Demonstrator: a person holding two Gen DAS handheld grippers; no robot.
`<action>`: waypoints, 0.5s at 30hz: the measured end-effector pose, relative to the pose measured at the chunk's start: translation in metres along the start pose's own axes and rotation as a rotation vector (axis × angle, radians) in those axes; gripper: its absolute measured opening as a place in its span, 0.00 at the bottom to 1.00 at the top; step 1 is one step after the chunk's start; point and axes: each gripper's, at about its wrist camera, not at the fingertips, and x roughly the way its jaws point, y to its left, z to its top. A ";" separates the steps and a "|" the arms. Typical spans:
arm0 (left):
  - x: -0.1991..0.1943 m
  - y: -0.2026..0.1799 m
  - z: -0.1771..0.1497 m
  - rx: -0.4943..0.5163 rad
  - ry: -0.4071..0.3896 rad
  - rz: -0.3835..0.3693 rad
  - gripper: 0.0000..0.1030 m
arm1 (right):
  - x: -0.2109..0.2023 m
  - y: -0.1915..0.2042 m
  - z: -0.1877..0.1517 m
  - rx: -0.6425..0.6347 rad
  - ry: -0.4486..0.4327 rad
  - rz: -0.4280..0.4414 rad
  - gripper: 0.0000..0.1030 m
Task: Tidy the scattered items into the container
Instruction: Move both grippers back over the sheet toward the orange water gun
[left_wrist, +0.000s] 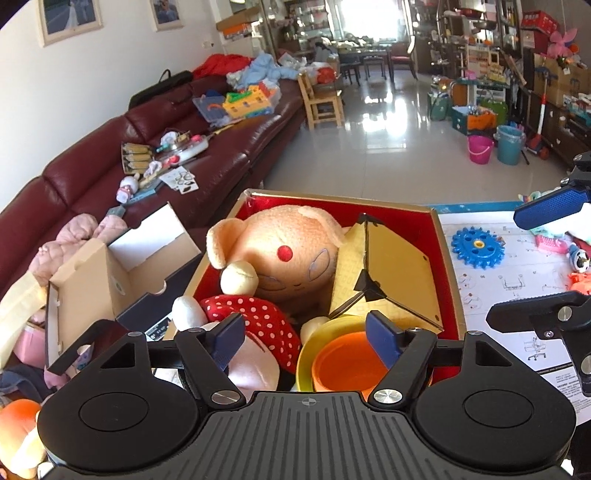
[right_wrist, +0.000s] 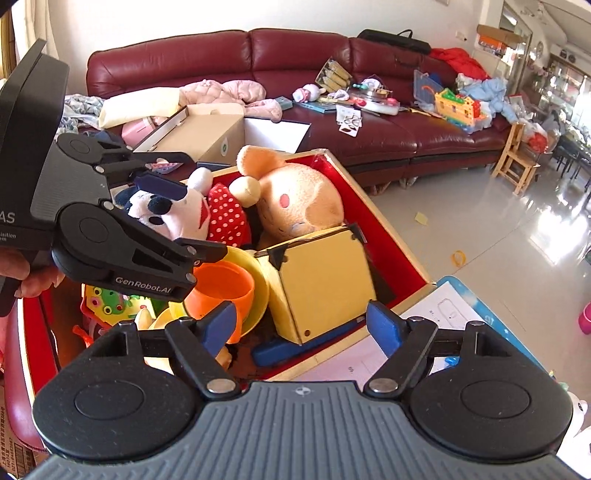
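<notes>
While both grippers, left (left_wrist: 304, 341) and right (right_wrist: 302, 330), are hanging wide open and empty, the red box (left_wrist: 448, 258) is holding a peach plush (left_wrist: 284, 254), yellow cardboard (left_wrist: 391, 280) and an orange cup (left_wrist: 345, 363)

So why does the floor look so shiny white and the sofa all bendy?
Left wrist view: window light bounces off the glossy floor as white glare, and the fisheye lens curves the sofa. Right wrist view: the same glare shows at the right edge of the floor; the red box stays sharp.
</notes>
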 end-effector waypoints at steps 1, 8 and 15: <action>0.000 -0.003 0.002 0.004 -0.004 -0.003 0.81 | -0.004 -0.004 -0.001 0.007 -0.004 -0.003 0.78; 0.000 -0.034 0.012 0.040 -0.041 -0.022 0.85 | -0.029 -0.038 -0.007 0.065 -0.033 -0.042 0.81; -0.006 -0.067 0.022 0.071 -0.081 -0.082 0.85 | -0.051 -0.074 -0.018 0.137 -0.062 -0.103 0.81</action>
